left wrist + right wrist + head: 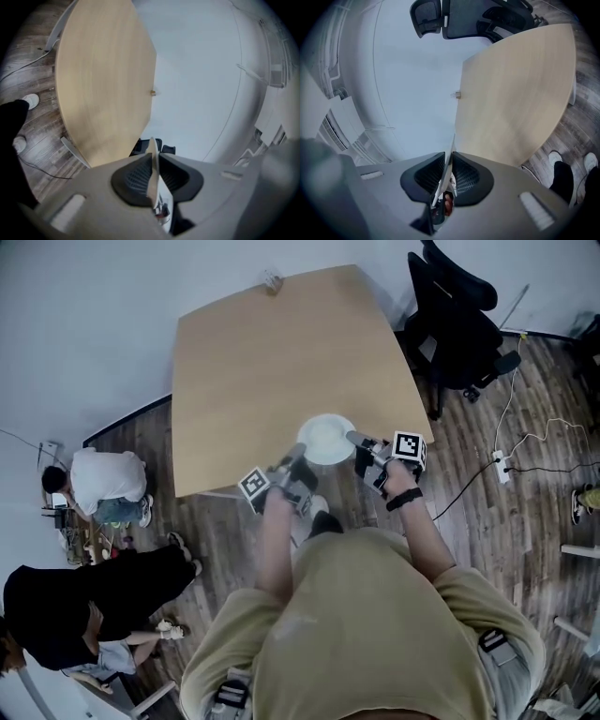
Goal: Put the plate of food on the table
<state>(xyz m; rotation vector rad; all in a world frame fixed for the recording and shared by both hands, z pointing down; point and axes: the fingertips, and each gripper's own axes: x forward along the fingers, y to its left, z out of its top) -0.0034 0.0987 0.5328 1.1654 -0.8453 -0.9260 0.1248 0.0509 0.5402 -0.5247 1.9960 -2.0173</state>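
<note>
Holding the plate (326, 439) by two opposite sides of its rim, the person has it over the near edge of the table (272, 362), as the head view shows. The left gripper (298, 457) is clamped on one side of the rim and the right gripper (356, 439) on the other. In each gripper view the thin white rim runs edge-on between the dark ribbed pads (133, 178), which press on it from both faces. A reddish morsel (447, 205) shows just past the right gripper's jaws and is presumably the food.

Both gripper views look down on the tabletop, so the plate seems to be held above the table rather than resting on it; contact cannot be confirmed.

The step in hand is judged to be the set-down. To do it well:
- Carry the plate a little farther in from the near edge, well short of the small object (273, 281) at the far edge of the table.
- Lower both sides together so the plate stays level, since a pinch on a thin rim gives little hold against tipping.
- Release only once the base sits flat, then draw each gripper outward, away from the plate and low over the table.
</note>
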